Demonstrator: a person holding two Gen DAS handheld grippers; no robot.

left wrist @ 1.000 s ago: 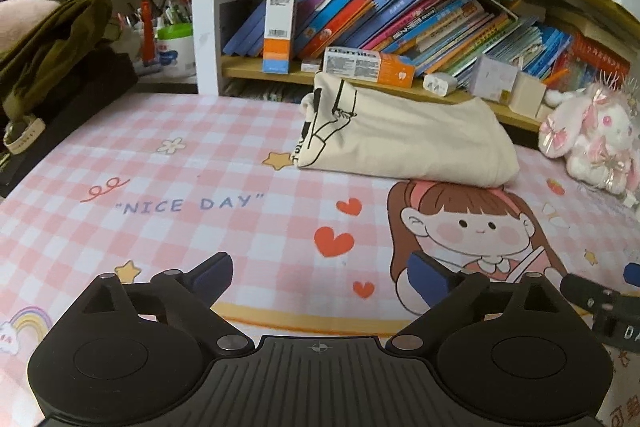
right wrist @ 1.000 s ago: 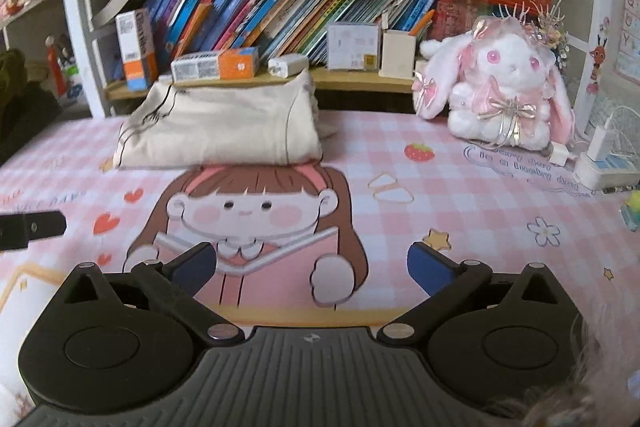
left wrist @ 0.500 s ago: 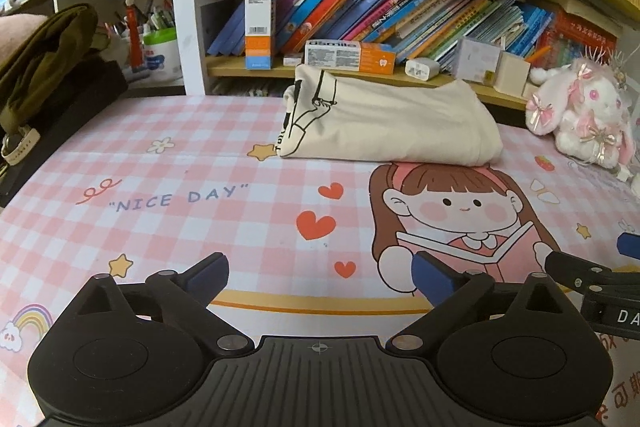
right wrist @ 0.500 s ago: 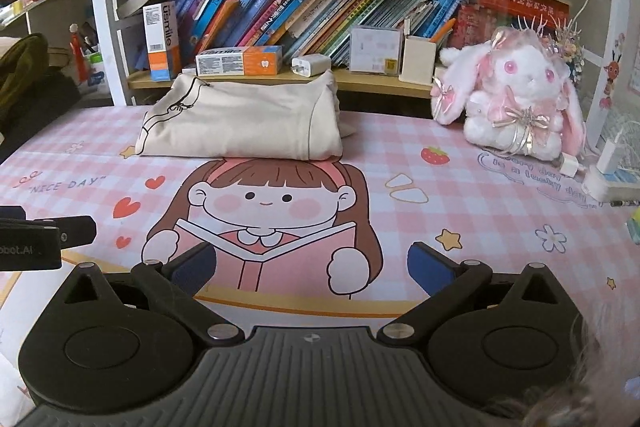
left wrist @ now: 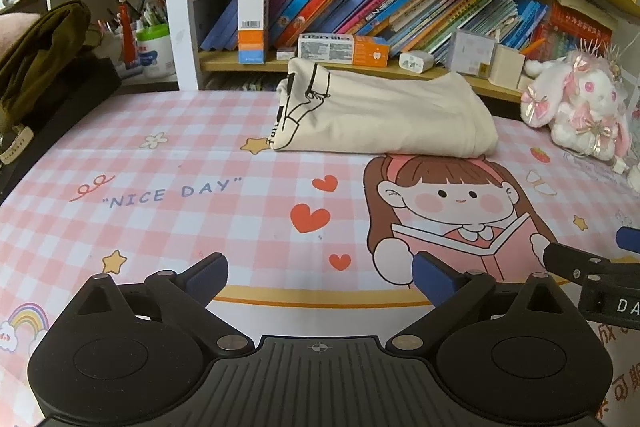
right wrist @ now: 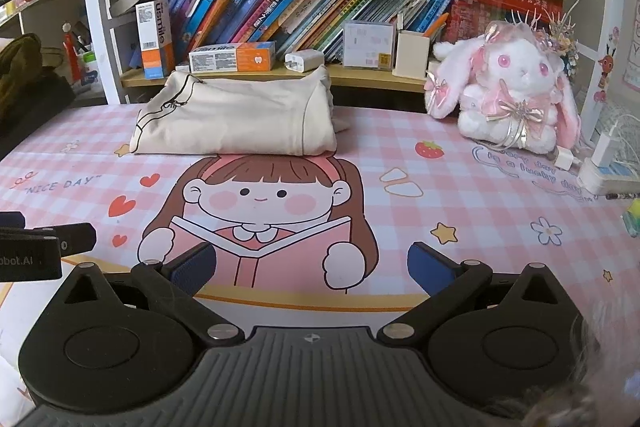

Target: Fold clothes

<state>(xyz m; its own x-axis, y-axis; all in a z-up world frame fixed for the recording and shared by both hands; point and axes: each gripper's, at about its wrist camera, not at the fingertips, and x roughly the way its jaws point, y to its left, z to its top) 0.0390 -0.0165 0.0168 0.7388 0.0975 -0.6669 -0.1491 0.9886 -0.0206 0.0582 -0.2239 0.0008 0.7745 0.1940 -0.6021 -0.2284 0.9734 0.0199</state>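
A cream garment (left wrist: 384, 119), folded into a compact rectangle with a black line drawing on its left end, lies at the back of the pink checked mat against the bookshelf; it also shows in the right wrist view (right wrist: 236, 119). My left gripper (left wrist: 320, 277) is open and empty, low over the mat's front edge, well short of the garment. My right gripper (right wrist: 312, 267) is open and empty, over the cartoon girl print. Each gripper's fingertip shows at the edge of the other's view.
A bookshelf (left wrist: 360, 63) with books and boxes runs behind the garment. A pink plush rabbit (right wrist: 508, 91) sits at the back right, with a power strip and chargers (right wrist: 604, 167) beside it. Dark olive clothing (left wrist: 36, 63) is piled at the left.
Both grippers have drawn back from the folded garment and levelled out, so it looks farther away. Both stay open and empty.
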